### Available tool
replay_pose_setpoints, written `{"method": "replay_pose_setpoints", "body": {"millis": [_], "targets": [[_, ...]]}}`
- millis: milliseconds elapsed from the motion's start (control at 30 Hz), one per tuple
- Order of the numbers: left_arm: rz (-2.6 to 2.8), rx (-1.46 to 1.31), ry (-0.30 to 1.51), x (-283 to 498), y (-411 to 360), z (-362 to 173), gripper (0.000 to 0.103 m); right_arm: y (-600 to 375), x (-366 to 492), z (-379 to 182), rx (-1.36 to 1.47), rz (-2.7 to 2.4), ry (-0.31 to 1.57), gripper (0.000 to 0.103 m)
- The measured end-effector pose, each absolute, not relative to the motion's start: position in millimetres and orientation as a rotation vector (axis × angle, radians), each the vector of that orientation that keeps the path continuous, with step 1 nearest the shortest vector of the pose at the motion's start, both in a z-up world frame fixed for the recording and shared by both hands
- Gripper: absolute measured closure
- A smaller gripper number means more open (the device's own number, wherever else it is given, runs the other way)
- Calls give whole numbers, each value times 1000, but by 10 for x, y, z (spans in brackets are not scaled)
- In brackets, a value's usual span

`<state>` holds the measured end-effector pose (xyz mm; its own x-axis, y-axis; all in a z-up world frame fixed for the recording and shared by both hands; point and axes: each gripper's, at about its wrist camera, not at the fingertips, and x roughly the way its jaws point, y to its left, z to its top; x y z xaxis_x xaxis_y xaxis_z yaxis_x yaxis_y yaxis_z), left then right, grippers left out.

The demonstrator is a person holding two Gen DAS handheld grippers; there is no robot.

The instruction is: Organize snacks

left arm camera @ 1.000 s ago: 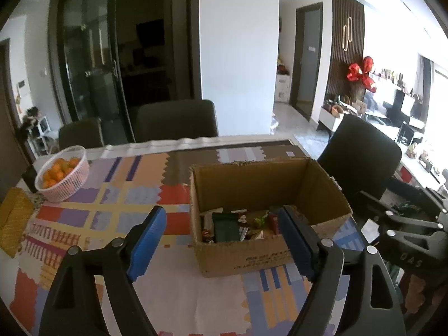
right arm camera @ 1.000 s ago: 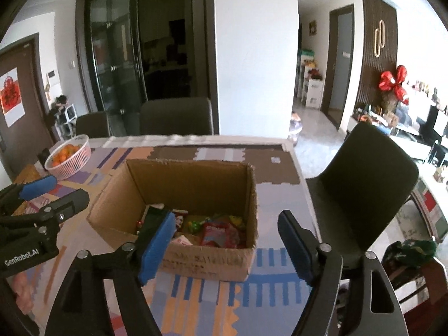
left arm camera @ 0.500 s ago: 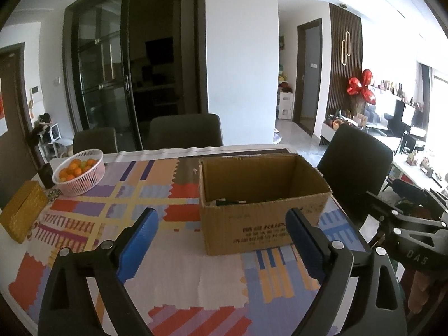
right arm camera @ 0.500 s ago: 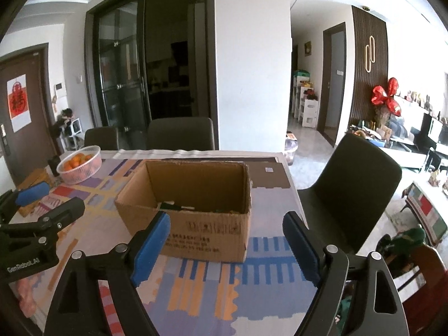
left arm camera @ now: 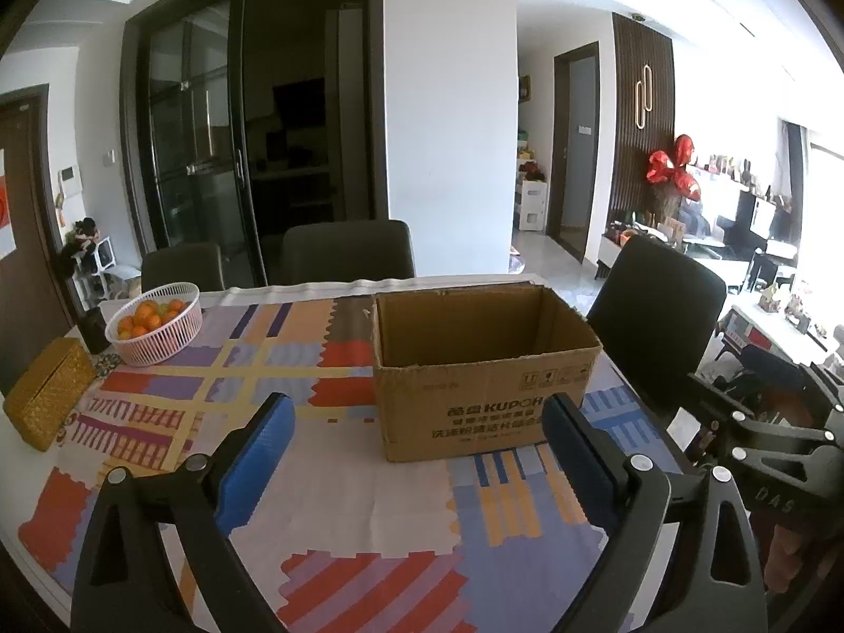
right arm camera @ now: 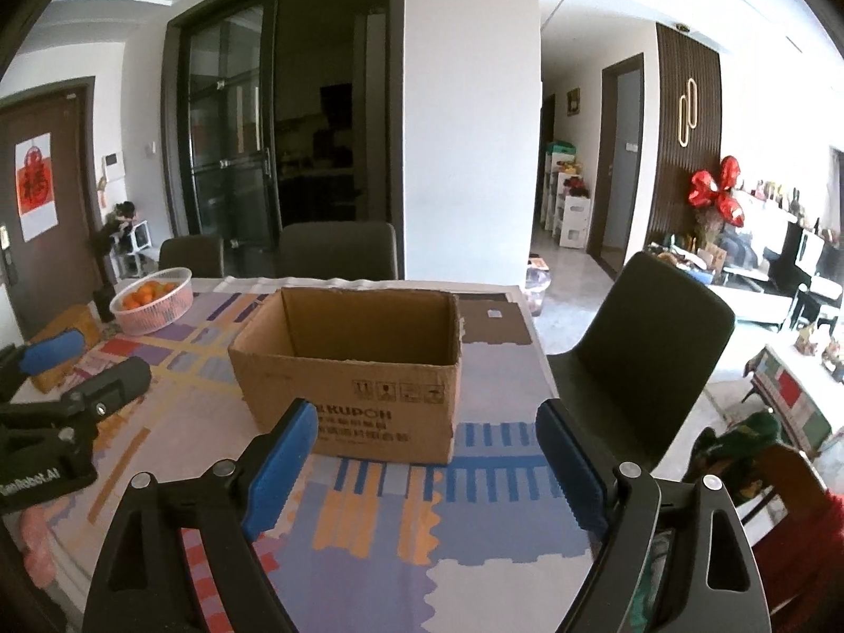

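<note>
The box [left arm camera: 482, 369] stands open-topped on the table [left arm camera: 337, 501], toward its right side, printed face toward both cameras. From this low angle only the bare inner walls show; the floor of the box is hidden behind its near wall, so whether snacks lie inside cannot be told from here. No loose snacks show on the patterned cloth around it.

The left gripper [left arm camera: 416, 443] hangs back from the box with its jaws wide and nothing between them; its right pad overlaps the box's lower right corner in that view but seems to sit nearer the camera (fisheye depth is hard to trust). The right gripper [right arm camera: 427, 443] is likewise held short of the box, jaws wide and empty, the box framed between the blue pads. A basket [left arm camera: 155, 324] of oranges and a woven yellow case [left arm camera: 47, 393] sit well apart at the table's left.

This fits either snacks gathered in the box or a box awaiting them. Whichever it is, any reach would best go over the near rim from above, one gripper at a time, since the cardboard is light and a nudge against its wall would slide it across the cloth.
</note>
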<state>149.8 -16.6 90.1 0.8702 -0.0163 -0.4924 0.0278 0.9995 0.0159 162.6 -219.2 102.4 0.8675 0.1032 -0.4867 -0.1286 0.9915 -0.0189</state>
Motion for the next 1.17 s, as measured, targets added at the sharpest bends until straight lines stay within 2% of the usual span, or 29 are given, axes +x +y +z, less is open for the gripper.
{"method": "replay_pose_setpoints", "body": {"millis": [300,1167], "targets": [[-16,36,473,1375,-208,1010,1,-2204,1514,1048,-55,133,501,17],[-11,22,477,1317,-183,1027,1,-2207,1435,1054,-62,131,487,17]]}}
